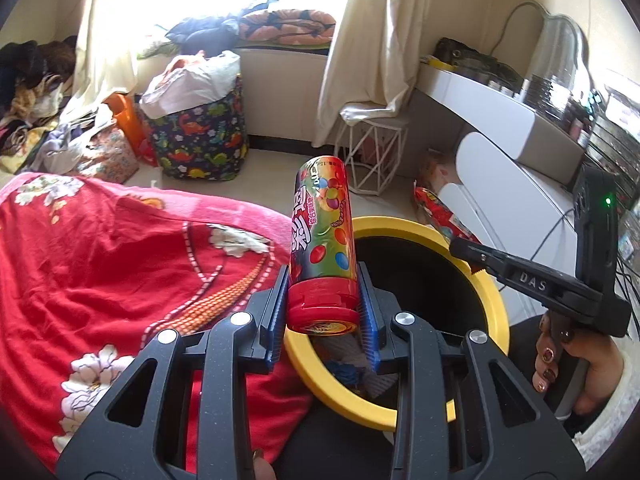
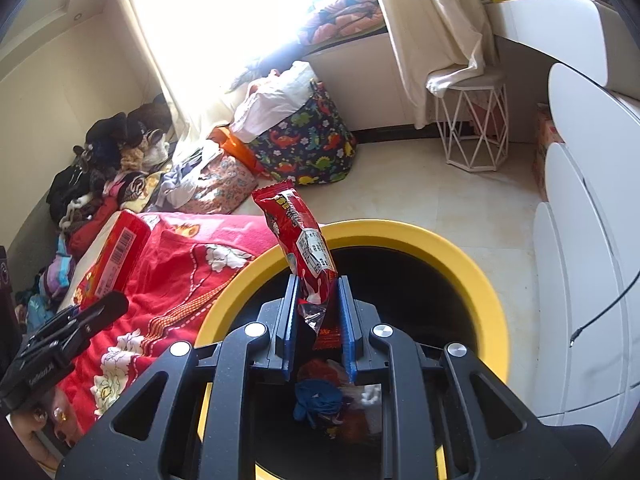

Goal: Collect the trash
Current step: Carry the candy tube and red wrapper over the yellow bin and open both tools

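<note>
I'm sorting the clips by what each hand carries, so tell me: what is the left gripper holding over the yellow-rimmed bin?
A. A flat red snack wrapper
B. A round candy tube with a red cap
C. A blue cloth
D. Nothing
B: in the left wrist view the left gripper is shut on the candy tube, its blue fingers pressing the red cap, above the bin; the red wrapper is in the right gripper.

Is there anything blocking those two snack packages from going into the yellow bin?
Nothing visible. The candy tube and the red wrapper are each held over the yellow-rimmed bin, whose mouth is open, with only earlier trash at the bottom.
</note>
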The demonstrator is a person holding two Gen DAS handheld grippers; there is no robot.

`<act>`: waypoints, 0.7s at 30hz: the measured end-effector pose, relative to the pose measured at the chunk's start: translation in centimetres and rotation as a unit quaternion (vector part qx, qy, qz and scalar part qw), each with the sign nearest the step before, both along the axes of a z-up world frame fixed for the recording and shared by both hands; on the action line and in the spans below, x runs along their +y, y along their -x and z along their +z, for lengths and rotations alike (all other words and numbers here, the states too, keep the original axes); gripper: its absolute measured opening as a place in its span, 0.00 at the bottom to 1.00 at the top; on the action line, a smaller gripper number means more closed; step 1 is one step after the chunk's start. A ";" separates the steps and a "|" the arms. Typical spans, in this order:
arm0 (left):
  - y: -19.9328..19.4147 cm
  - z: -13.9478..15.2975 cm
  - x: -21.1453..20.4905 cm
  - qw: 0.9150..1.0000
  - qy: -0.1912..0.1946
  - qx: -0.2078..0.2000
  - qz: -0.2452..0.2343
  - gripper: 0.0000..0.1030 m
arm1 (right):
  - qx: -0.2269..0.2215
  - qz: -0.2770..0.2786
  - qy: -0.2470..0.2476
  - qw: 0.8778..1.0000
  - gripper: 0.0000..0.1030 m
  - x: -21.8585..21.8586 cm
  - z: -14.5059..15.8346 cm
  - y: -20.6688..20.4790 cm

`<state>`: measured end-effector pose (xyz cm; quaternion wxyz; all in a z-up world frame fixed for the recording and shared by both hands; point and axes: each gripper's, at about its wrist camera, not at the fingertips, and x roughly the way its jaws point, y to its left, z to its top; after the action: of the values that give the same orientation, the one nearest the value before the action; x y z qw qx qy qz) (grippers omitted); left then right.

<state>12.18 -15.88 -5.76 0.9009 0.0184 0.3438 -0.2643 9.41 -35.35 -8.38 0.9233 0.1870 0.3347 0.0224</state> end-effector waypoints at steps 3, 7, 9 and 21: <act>0.3 0.0 -0.7 1.000 -0.002 -0.002 -0.008 0.24 | -0.001 -0.011 0.001 1.000 0.18 -0.6 0.1 0.5; 0.7 0.0 -1.5 1.000 -0.006 -0.003 -0.019 0.24 | 0.000 -0.025 0.001 1.000 0.18 -1.6 0.0 1.0; 0.9 -0.1 -1.9 1.000 -0.007 -0.002 -0.024 0.24 | 0.002 -0.030 -0.001 1.000 0.19 -2.2 0.0 1.2; 1.8 -1.4 -4.6 0.998 -0.031 0.009 -0.062 0.24 | 0.013 -0.044 -0.019 0.999 0.20 -3.6 -0.4 1.7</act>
<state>10.40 -20.46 -7.19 0.8786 0.0653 0.3580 -0.3092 7.75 -38.93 -8.79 0.9152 0.2191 0.3380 -0.0143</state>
